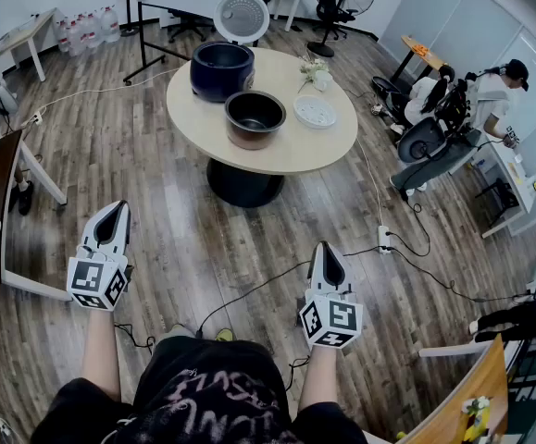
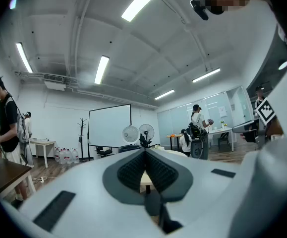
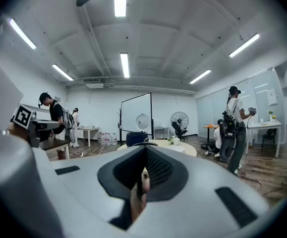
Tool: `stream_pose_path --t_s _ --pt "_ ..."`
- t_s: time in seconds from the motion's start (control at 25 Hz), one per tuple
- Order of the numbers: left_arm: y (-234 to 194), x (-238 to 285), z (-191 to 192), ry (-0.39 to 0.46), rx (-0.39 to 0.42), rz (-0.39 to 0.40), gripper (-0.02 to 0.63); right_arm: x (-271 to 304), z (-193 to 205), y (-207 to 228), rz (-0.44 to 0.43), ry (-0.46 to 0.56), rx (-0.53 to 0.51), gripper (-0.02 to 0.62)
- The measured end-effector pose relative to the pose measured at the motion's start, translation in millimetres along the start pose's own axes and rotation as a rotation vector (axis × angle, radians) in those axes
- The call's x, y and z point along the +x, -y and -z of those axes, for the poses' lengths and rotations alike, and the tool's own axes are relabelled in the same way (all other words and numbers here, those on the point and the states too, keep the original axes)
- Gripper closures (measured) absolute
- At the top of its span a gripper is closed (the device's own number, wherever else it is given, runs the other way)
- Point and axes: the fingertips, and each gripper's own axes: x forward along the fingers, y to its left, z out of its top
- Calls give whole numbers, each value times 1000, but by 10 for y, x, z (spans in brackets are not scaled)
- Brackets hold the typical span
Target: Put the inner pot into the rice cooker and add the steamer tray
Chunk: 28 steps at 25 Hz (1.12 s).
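Left gripper (image 1: 113, 215) and right gripper (image 1: 327, 253) both have jaws pressed together, holding nothing, well short of the round table (image 1: 291, 160). I'd say nothing's done yet: inner pot (image 1: 255, 117) sits beside the rice cooker (image 1: 221, 68), steamer tray (image 1: 315, 112) just next to it.

White left tongs (image 1: 118, 209) and right tongs (image 1: 324, 248) carry black-and-white marker cubes (image 1: 98, 283); black printed shirt (image 1: 203, 400).

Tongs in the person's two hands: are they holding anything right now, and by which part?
Nothing. The left tongs and right tongs are both shut and empty; the inner pot sits on the table, away from them.
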Motion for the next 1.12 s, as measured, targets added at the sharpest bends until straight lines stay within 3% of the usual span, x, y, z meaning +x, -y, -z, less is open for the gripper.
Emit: stream_pose_path --t_s 0.64,0.96,1.04,1.12 --pt "214 95 61 -26 1 -4 597 -118 92 185 36 -4 77 591" --pt "282 94 47 -28 14 9 595 -77 102 172 13 -2 98 569" --pt "282 100 58 -32 7 14 565 -64 106 149 -1 -4 97 533" --pt "292 119 75 -42 1 27 491 -58 100 128 -14 0 93 489"
